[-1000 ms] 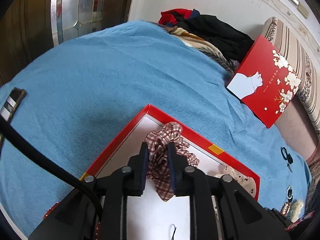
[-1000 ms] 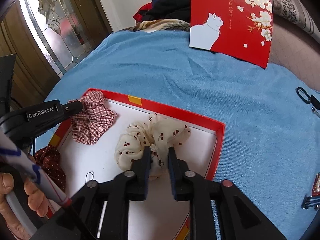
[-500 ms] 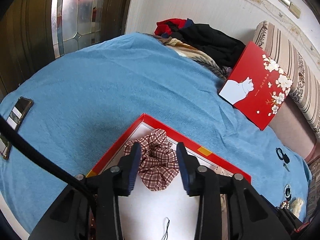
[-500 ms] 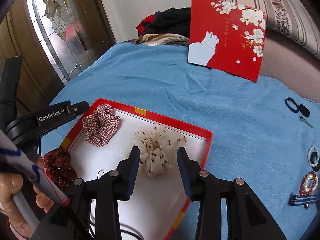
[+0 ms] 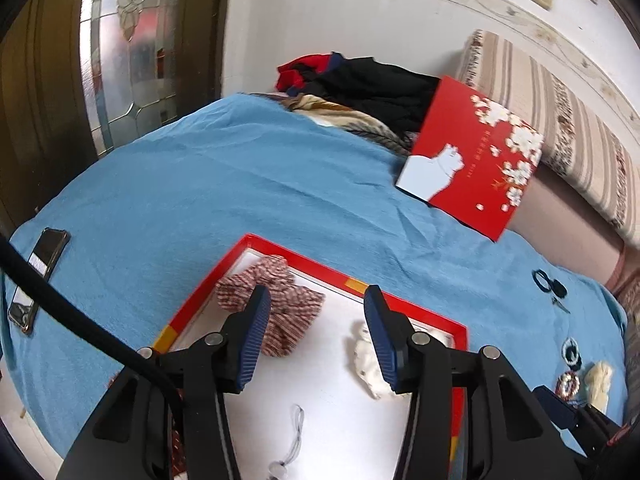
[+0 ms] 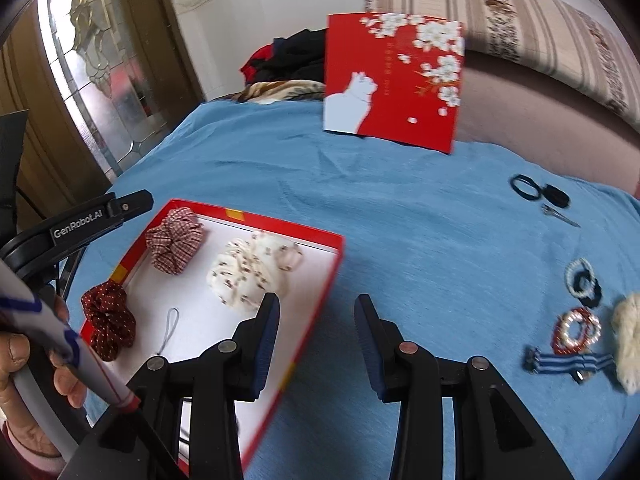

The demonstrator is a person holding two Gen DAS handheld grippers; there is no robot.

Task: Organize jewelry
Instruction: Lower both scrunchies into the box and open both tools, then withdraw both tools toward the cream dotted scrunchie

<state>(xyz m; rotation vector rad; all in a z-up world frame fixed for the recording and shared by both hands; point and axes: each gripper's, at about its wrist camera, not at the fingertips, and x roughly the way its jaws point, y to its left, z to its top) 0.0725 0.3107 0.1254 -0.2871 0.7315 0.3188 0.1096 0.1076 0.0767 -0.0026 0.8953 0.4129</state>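
Both scrunchies sat in the red box (image 6: pixel 332 264); my left tongs (image 5: pixel 316 332) and right tongs (image 6: pixel 316 340) had just been opening, empty; next, the bracelets (image 6: pixel 578 328)

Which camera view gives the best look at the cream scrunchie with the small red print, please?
The right wrist view: the cream scrunchie lies whole and unblocked in the red box, beside the checked scrunchie. In the left wrist view only a blurred white scrap of it shows, mostly hidden behind a finger of the open left gripper.
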